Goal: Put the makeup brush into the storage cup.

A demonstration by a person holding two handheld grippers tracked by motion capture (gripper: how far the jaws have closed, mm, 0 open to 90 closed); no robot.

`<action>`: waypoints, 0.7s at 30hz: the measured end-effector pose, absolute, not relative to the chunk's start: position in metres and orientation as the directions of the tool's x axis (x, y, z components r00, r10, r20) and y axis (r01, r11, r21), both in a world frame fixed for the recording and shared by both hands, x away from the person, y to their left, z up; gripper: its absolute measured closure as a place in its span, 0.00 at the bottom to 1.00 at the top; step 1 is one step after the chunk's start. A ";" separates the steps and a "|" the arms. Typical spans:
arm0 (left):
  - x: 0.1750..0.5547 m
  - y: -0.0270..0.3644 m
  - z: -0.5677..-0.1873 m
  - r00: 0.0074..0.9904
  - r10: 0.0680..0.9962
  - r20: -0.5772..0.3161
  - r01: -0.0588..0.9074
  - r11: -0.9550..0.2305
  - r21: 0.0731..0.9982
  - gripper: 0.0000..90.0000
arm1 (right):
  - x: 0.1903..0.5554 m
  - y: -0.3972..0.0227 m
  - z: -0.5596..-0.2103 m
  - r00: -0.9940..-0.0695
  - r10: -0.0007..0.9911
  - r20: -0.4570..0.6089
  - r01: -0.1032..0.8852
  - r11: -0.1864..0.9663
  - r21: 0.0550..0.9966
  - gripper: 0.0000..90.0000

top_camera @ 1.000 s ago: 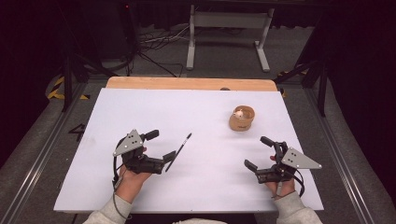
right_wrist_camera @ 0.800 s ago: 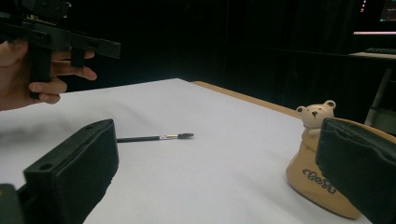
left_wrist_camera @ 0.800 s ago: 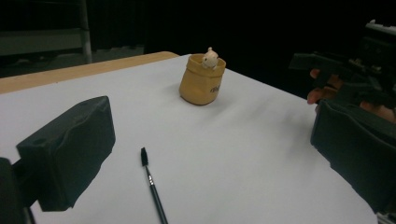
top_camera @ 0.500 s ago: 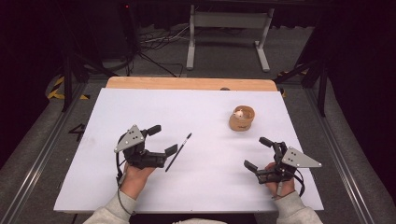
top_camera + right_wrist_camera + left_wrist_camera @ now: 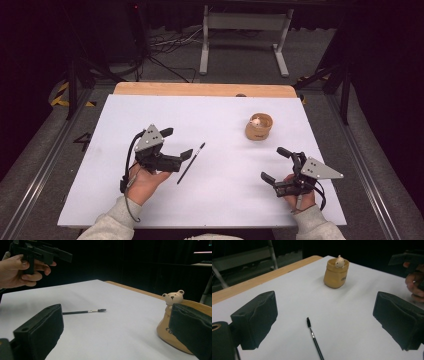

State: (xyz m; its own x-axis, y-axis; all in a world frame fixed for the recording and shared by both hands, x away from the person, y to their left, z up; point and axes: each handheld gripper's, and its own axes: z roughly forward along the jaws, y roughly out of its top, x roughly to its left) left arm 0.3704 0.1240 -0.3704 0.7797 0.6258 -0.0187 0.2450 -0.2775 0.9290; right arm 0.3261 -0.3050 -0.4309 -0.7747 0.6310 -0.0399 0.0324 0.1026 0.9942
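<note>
Brush [image 5: 191, 162] flat on the white table [image 5: 225, 200], a thin black makeup brush: handle end toward the person, bristle tip angled away and right toward the pot. Left gripper [image 5: 176, 144] just beside it; in the left gripper view it lies between and just ahead of the spread, empty jaws, its long axis running roughly along them. Right gripper [image 5: 275, 165] well apart, jaws also spread, empty. Left hand is the nearer. Count: one brush, one tan bear pot [image 5: 259, 127], two grippers.
</note>
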 end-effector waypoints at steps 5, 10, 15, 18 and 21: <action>0.379 0.117 -0.360 0.780 0.625 0.016 0.276 -0.366 0.889 0.08 | 0.326 -0.304 -0.431 -0.776 0.629 -0.042 0.037 0.113 0.993 0.00; 0.389 0.110 -0.357 0.787 0.617 0.012 0.342 -0.452 0.824 0.08 | 0.327 -0.304 -0.431 -0.775 0.630 -0.047 0.036 0.118 0.992 0.00; 0.394 0.103 -0.355 0.788 0.614 0.040 0.368 -0.523 0.769 0.09 | 0.327 -0.305 -0.431 -0.775 0.630 -0.048 0.036 0.119 0.992 0.00; 0.399 0.100 -0.357 0.788 0.614 0.043 0.395 -0.559 0.729 0.11 | 0.327 -0.304 -0.431 -0.772 0.634 -0.048 0.041 0.125 0.991 0.00; 0.404 0.096 -0.359 0.784 0.620 0.039 0.429 -0.586 0.688 0.11 | 0.327 -0.305 -0.431 -0.772 0.633 -0.047 0.041 0.124 0.991 0.00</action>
